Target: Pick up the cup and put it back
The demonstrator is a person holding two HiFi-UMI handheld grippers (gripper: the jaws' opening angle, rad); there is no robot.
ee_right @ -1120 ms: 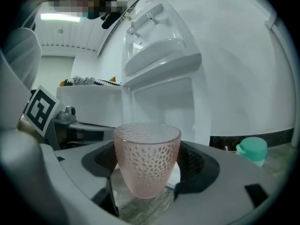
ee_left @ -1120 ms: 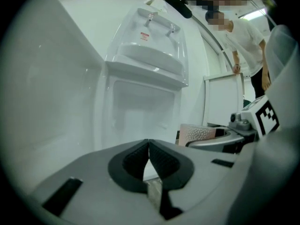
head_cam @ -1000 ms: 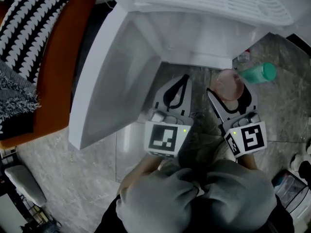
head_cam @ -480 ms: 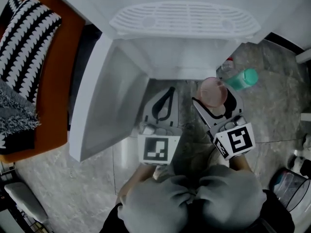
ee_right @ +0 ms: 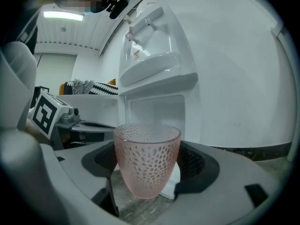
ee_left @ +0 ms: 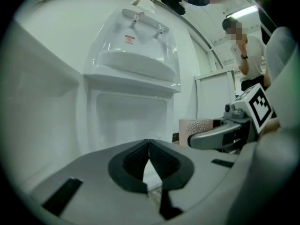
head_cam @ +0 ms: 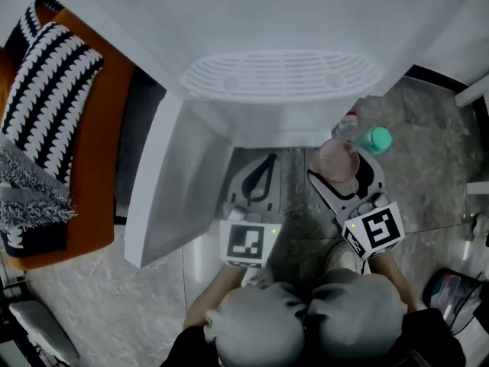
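A pink translucent cup [ee_right: 147, 158] with a dimpled pattern stands upright between the jaws of my right gripper [ee_right: 150, 162], which is shut on it. In the head view the cup [head_cam: 336, 159] is just in front of the white water dispenser's [head_cam: 283, 75] open lower compartment, at its right side, held by the right gripper [head_cam: 342, 168]. My left gripper [head_cam: 265, 163] is beside it on the left, shut with nothing in it. The left gripper view shows the left gripper's [ee_left: 149, 146] pads touching, with the cup [ee_left: 194, 125] and the right gripper's fingers [ee_left: 220, 136] off to the right.
The compartment's white door [head_cam: 179, 182] hangs open at the left. A bottle with a green cap [head_cam: 372, 140] lies on the marble floor right of the cup. An orange seat with a striped cushion [head_cam: 53, 75] is at far left. A person stands far off [ee_left: 251, 55].
Both grippers have drawn closer to the dispenser's open compartment, the right one still carrying the cup. The head view has tilted up, so more of the dispenser shows.
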